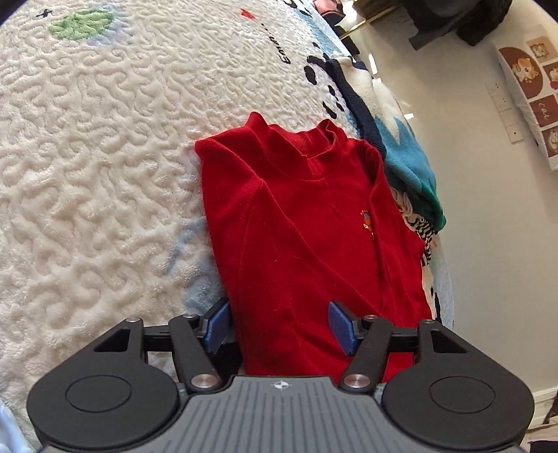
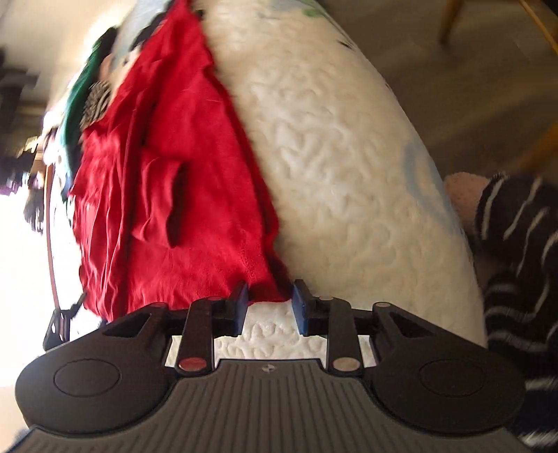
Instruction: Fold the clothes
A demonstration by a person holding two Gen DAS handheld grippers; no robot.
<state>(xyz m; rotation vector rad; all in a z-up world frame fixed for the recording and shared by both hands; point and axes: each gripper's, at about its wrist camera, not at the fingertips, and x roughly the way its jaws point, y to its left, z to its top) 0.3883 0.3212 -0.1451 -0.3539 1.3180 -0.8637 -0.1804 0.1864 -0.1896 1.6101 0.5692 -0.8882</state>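
Observation:
A red shirt [image 1: 307, 223] lies folded lengthwise on the white fleece blanket [image 1: 97, 167], its collar at the far end. My left gripper [image 1: 280, 325] hovers over the shirt's near end and is open. Its left pad sits just outside the shirt's left edge and its right pad is over the red cloth. The right wrist view is blurred and shows the same shirt [image 2: 181, 181] with a sleeve folded across it. My right gripper [image 2: 271, 306] is open at the shirt's near corner. That corner reaches just between its fingertips, and the pads do not press it.
A pile of other clothes [image 1: 401, 150], teal, white and navy with a striped piece, lies beside the shirt at the bed's edge by the wall. A person's black-and-white striped fuzzy garment [image 2: 516, 251] is at the right. Wooden chair legs [image 2: 537, 24] stand on the floor beyond.

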